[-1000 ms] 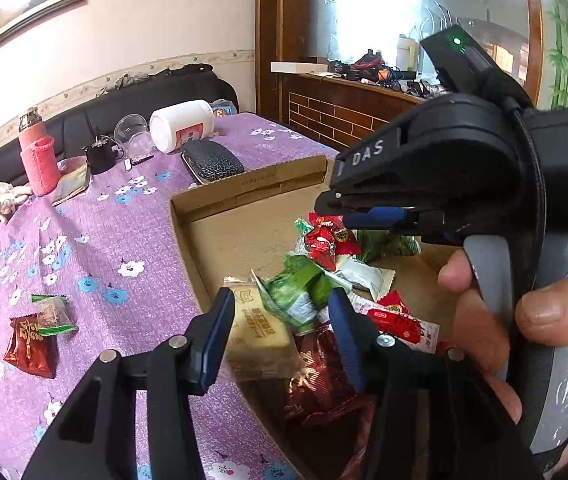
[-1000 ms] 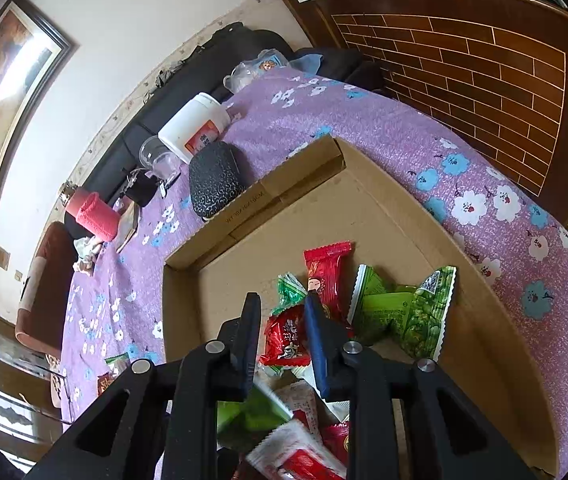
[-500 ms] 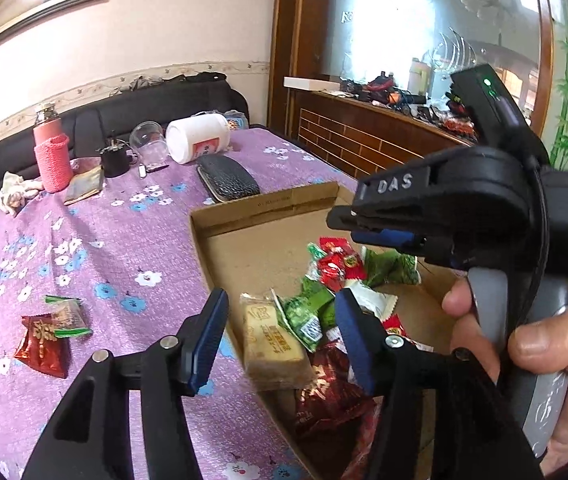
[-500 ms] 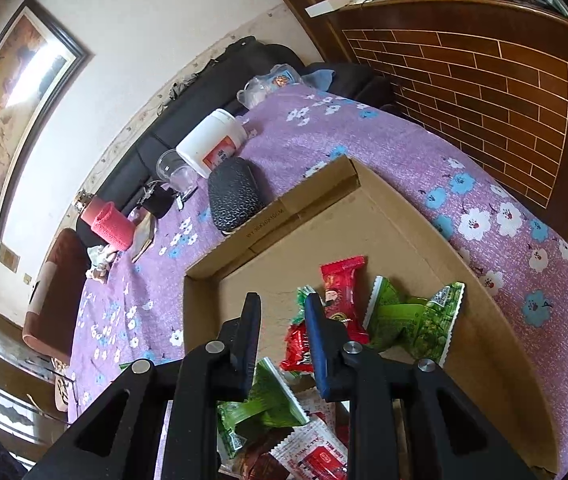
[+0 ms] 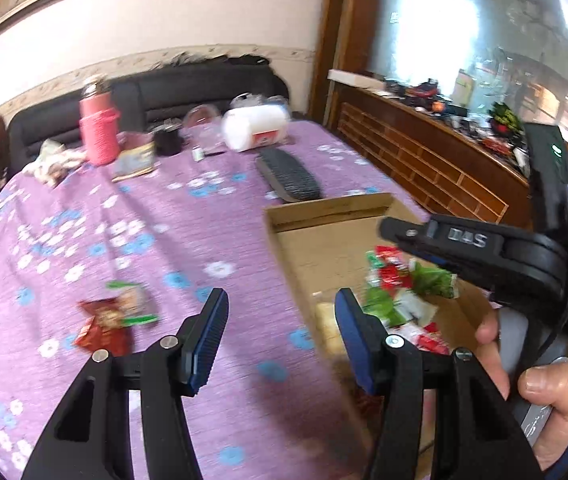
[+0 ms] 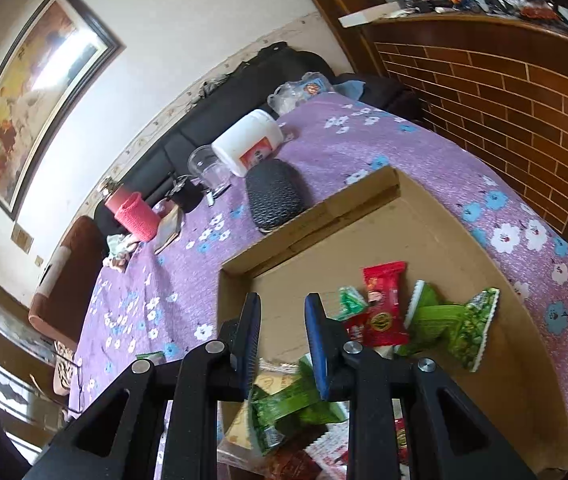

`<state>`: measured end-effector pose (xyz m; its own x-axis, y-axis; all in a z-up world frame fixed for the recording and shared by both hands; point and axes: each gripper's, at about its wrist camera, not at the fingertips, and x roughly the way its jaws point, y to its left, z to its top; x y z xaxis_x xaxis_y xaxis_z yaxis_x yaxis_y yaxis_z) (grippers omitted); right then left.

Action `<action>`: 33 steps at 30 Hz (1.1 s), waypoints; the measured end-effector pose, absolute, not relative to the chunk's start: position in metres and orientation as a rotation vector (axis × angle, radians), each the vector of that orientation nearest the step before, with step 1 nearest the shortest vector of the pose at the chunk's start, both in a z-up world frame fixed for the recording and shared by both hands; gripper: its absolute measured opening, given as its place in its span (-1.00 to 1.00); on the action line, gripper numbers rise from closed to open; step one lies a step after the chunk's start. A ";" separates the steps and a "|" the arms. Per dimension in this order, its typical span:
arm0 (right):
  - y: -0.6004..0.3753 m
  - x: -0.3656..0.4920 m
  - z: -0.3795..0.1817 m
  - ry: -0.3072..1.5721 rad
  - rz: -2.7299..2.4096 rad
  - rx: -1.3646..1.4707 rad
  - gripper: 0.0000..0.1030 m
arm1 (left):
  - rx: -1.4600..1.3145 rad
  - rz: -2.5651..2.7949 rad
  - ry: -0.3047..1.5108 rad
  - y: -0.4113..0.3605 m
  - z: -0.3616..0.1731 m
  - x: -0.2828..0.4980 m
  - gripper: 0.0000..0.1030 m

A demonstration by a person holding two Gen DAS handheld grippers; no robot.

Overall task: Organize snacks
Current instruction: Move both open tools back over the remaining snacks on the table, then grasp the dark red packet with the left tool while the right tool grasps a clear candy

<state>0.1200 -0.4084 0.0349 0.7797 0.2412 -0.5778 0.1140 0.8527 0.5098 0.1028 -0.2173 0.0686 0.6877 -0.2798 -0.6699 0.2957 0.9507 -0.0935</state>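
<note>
Only from the left wrist: red snack packet (image 5: 102,326) outside cardboard box (image 5: 323,216).

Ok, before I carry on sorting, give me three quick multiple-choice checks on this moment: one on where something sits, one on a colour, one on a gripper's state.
1. Where do the dark red snack packet and the clear packet with green ends lie?
A. in the cardboard box
B. on the purple cloth left of the box
C. on the sofa

2. What colour is the bottle sleeve at the far end of the table?
A. pink
B. blue
C. yellow

3. How is the left gripper?
A. shut on a packet
B. open, holding nothing
C. out of view

Answers: 1 B, both packets rest on the floral tablecloth, outside the cardboard box. 2 A, the knitted sleeve is plainly pink. 3 B, its jaws stand wide apart with only cloth visible between them.
</note>
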 end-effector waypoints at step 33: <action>-0.257 0.112 0.017 0.750 0.468 0.218 -0.39 | -0.167 -0.126 0.964 -0.081 -0.006 0.174 -0.48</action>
<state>0.1118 -0.2568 0.0174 0.6352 0.4822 -0.6033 -0.3294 0.8757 0.3531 0.1737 -0.0809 -0.0061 0.5642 -0.1802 -0.8057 0.0321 0.9799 -0.1967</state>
